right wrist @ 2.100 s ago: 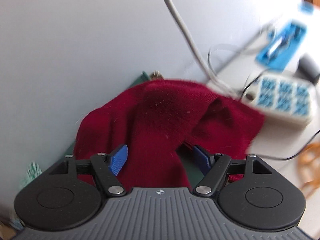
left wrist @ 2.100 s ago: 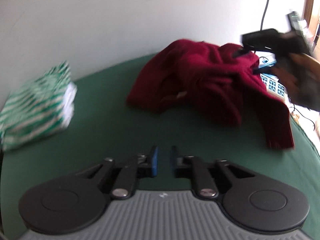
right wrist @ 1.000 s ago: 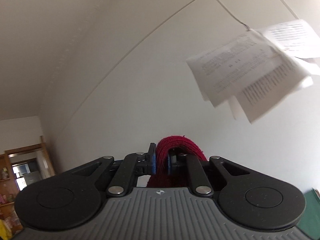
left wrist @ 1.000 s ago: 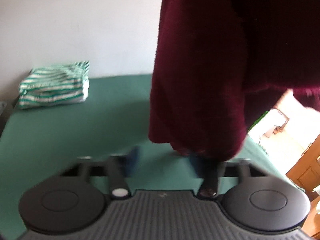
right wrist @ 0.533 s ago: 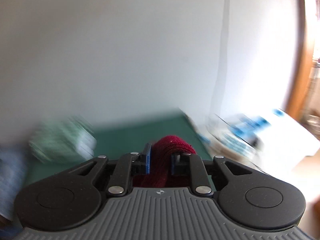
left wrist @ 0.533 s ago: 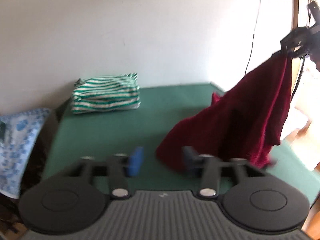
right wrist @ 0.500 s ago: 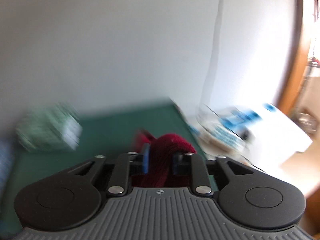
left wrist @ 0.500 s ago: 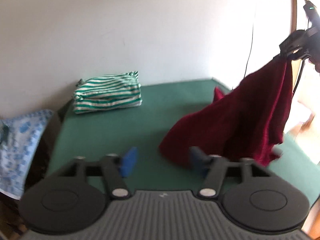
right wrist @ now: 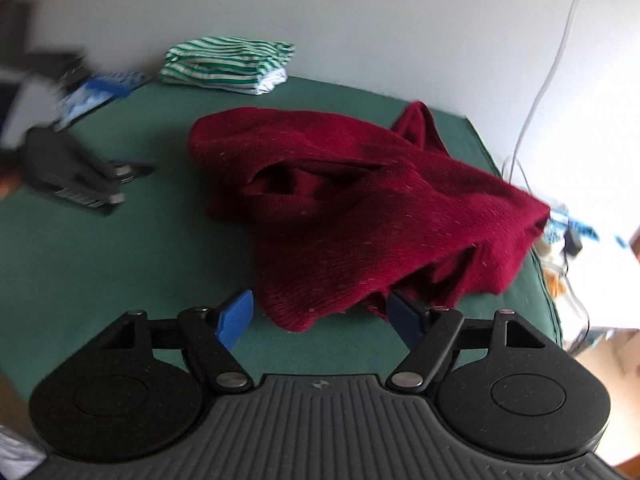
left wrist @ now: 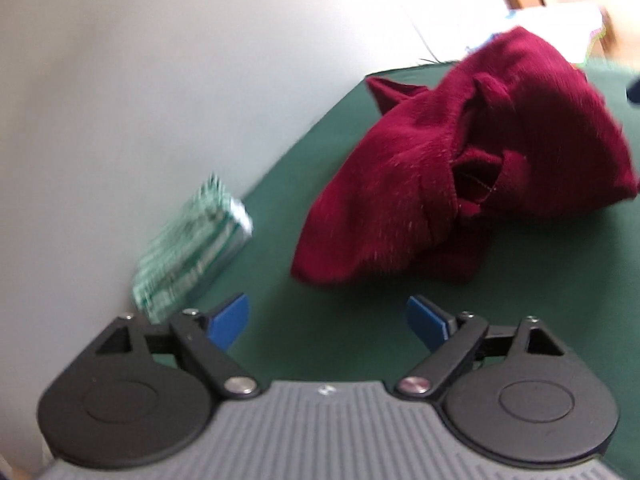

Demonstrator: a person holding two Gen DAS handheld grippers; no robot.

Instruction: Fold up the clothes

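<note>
Left tongs [left wrist: 327, 322] and right tongs [right wrist: 322, 314], jaws wide apart, empty.

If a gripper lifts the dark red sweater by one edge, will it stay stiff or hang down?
The red sweater lies crumpled in soft folds on the green table, so it will probably droop. Its thick knit looks rather heavy and unlikely to slip.

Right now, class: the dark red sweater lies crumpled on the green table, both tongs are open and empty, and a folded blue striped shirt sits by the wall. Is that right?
One detail is wrong: the folded striped shirt by the wall is green and white, not blue, as the right wrist view shows. The rest stands: the dark red sweater lies crumpled on the green table, and the left tongs and right tongs are open and empty.
</note>
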